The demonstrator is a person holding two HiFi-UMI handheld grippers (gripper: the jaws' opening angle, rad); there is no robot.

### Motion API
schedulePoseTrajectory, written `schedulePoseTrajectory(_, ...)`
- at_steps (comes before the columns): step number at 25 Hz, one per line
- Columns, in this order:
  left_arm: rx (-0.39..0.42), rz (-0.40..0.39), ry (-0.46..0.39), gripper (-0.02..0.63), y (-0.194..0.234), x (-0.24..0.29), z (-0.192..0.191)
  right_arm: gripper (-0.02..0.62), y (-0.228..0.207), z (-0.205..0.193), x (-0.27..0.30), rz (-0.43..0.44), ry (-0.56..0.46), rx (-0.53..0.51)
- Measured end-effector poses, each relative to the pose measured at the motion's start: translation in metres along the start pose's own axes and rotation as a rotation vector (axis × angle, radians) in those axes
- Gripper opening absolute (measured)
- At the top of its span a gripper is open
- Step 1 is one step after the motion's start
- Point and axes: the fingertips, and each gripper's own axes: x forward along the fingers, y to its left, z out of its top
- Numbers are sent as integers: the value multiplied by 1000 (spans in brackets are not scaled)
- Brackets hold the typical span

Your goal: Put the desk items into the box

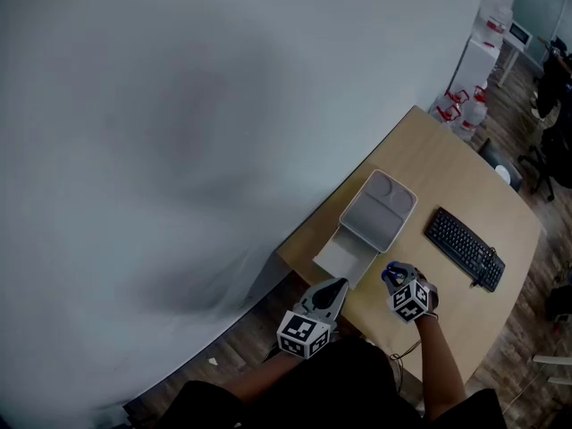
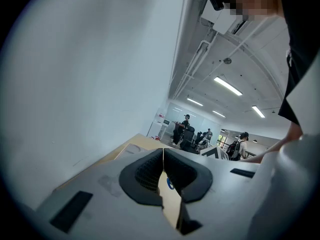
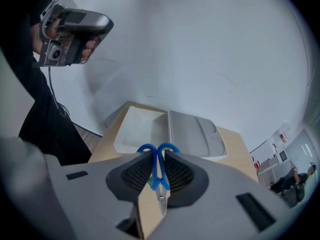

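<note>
A white box [image 1: 342, 257] stands open near the desk's left corner, its grey lid [image 1: 379, 207] folded back behind it. My right gripper [image 1: 396, 277] hovers just right of the box and is shut on blue-handled scissors [image 3: 158, 168]. The handles stick out past the pads toward the box [image 3: 135, 129] and lid [image 3: 192, 134]. My left gripper [image 1: 332, 291] hangs at the desk's near edge, in front of the box. Its jaws [image 2: 163, 156] meet at the tips with nothing between them. In the right gripper view the left gripper [image 3: 70, 29] shows high at the left, in a hand.
A black keyboard [image 1: 464, 248] lies on the wooden desk [image 1: 447, 172] right of the box. A white wall runs along the desk's left side. Water bottles [image 1: 469, 110] stand on the floor beyond the far end, and office chairs [image 1: 545, 150] stand further right. Several people [image 2: 187, 131] are far off.
</note>
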Motion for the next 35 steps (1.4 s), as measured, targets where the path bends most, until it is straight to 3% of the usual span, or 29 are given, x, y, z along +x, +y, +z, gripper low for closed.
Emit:
schedulePoseTrajectory(7,27,-1,2,15,35,-19,10,129,13,66,32,5,-28,-87)
schedulePoseTrajectory(14,51,13,10,15,63,-38,19,129,31,107,61,29,-35,-149)
schedulePoseTrajectory(35,93,60,102,15,102,-75,3,132,62,102,149,108,61,-286)
